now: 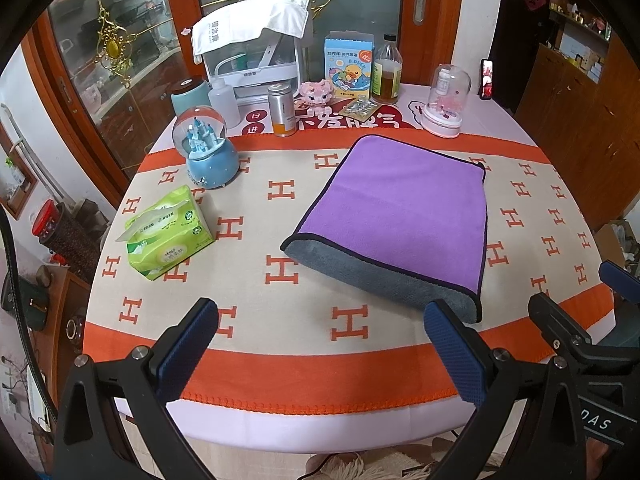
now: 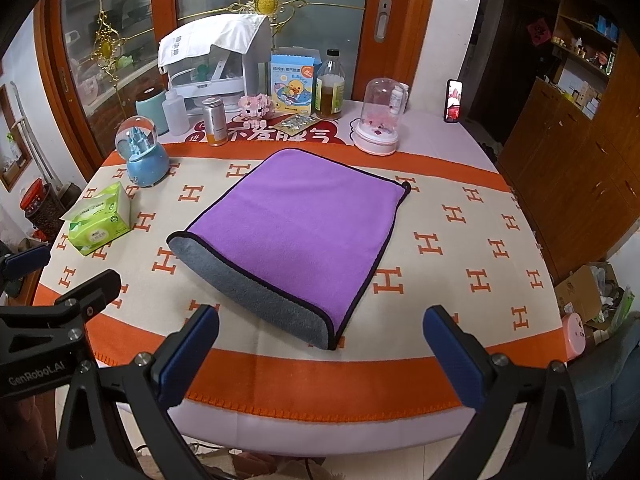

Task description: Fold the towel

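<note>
Two claws, left claw [image 1: 320, 344] and right claw [image 2: 320, 352], gape over one folded towel [image 2: 296, 232].

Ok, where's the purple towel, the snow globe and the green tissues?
towel [image 2: 296, 232]: right wrist view, middle of purple top.
snow globe [image 1: 212, 160]: left wrist view, blue base.
tissues [image 1: 172, 232]: left wrist view, top of green pack.

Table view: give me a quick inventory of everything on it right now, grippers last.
towel: 1, purple over grey, folded, table centre
tissue pack: 1, green, left
snow globe: 1, blue, behind tissue pack
glass dome: 1, clear on pink base, far right
bottle: 1, amber liquid, far edge
duck box: 1, blue, beside bottle
tablecloth: 1, cream and orange
left gripper: open, near edge
right gripper: open, near edge
</note>
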A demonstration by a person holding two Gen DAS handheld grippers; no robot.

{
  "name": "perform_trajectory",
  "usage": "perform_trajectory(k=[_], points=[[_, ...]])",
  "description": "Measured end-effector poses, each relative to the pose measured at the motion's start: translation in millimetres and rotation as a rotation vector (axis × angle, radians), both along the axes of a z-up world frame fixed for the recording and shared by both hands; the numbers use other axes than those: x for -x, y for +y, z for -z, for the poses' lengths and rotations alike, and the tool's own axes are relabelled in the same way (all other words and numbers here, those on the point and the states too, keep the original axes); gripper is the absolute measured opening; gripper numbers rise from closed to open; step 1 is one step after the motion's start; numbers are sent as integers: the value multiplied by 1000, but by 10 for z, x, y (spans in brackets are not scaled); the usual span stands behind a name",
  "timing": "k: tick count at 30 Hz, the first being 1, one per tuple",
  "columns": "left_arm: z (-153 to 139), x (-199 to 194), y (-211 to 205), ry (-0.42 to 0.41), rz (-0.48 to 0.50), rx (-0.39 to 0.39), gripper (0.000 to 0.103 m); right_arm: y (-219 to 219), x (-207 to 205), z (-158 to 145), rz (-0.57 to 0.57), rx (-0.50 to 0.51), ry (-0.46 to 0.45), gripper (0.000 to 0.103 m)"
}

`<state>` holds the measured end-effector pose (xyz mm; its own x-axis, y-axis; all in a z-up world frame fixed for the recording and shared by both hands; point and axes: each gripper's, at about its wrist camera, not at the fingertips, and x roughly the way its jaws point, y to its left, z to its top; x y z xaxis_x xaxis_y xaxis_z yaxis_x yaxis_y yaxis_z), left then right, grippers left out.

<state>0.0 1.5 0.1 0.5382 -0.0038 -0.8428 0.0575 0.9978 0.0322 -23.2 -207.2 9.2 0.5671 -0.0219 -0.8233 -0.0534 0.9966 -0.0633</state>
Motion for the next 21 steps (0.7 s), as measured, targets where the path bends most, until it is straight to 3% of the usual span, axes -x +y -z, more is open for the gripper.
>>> perform_trajectory(k=[21], points=[[-10, -9, 89, -2, 24, 6, 102, 11, 37, -9, 24, 5, -2, 102]])
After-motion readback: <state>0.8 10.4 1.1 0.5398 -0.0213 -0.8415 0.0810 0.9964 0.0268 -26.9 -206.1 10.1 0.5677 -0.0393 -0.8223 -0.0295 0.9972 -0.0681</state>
